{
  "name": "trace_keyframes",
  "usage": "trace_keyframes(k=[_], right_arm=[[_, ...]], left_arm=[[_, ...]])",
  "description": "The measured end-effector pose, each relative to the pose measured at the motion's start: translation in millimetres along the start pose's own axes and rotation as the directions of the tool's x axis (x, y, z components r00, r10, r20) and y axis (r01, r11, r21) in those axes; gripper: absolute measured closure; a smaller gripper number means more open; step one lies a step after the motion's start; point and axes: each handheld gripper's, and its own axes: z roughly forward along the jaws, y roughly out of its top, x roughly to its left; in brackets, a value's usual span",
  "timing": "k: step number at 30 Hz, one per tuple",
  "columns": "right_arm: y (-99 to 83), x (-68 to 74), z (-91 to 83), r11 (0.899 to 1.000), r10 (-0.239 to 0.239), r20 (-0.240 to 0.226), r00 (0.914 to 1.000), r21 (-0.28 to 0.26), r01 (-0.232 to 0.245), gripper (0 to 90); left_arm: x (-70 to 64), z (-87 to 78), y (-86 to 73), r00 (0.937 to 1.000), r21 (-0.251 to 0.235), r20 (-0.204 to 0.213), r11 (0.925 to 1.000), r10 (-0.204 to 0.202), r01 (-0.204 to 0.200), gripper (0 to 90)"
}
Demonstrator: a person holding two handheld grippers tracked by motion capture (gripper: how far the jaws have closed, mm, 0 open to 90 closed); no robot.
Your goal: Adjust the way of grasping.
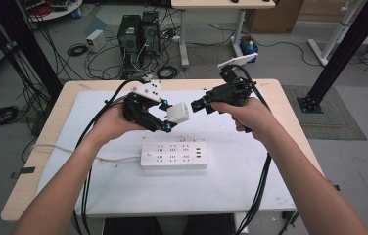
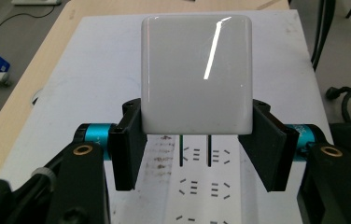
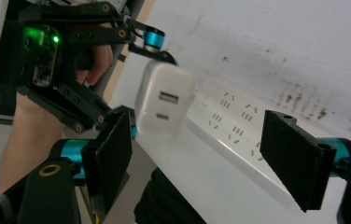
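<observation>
Beneath the gripped charger [image 2: 196, 74], two prongs [image 2: 195, 150].

A wooden table [image 1: 35, 169] stands in the middle of the room, and a white mat [image 1: 123, 188] covers most of its top, with some dark stains on it in the gripper views. On the grey floor behind the table there are two black computer towers [image 1: 138, 32] side by side, a small white box [image 1: 94, 40] to their left, and many black cables [image 1: 77, 49] lying loose around them. Farther back stands a second table with white legs [image 1: 184, 36], a blue object [image 1: 248, 47] is near its right leg, and a dark mat [image 1: 331, 115] lies on the floor to the right.
</observation>
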Motion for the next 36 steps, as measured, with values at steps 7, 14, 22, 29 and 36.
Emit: trace_keyframes(k=[7, 14, 22, 29, 36], right_arm=[[5.4, 7.0, 20.4, 1.0, 0.008, -0.036, 0.9993, 0.025, -0.007, 34.6], [8.0, 10.9, 31.0, 0.999, -0.013, -0.045, 0.9989, 0.03, 0.015, 57.7], [7.5, 16.4, 23.7, 0.995, -0.096, 0.027, 0.995, 0.036, 0.095, 62.8], [9.6, 23.1, -1.9, 0.967, -0.255, 0.23, 0.9391, 0.086, 0.241, 62.8], [13.2, 31.3, -9.6, 0.885, -0.45, 0.43, 0.7828, 0.333, 0.326, 62.7]], left_arm=[[-3.4, 5.4, 9.1, 0.9992, -0.004, -0.028, 0.9995, 0.03, -0.03, 42.7], [-8.2, 8.3, 12.2, 0.9934, 0.028, -0.079, 0.9964, 0.082, -0.08, 42.6], [-10.9, 3.7, 10.2, 0.9842, 0.132, -0.154, 0.9889, 0.087, -0.067, 28.4], [-2.7, -19.5, -10.3, 0.9827, 0.275, -0.184, 0.9609, 0.02, 0.032, 25.5], [0.7, -33.9, -33.4, 0.9853, 0.503, -0.157, 0.8533, -0.067, 0.138, 23.6]])
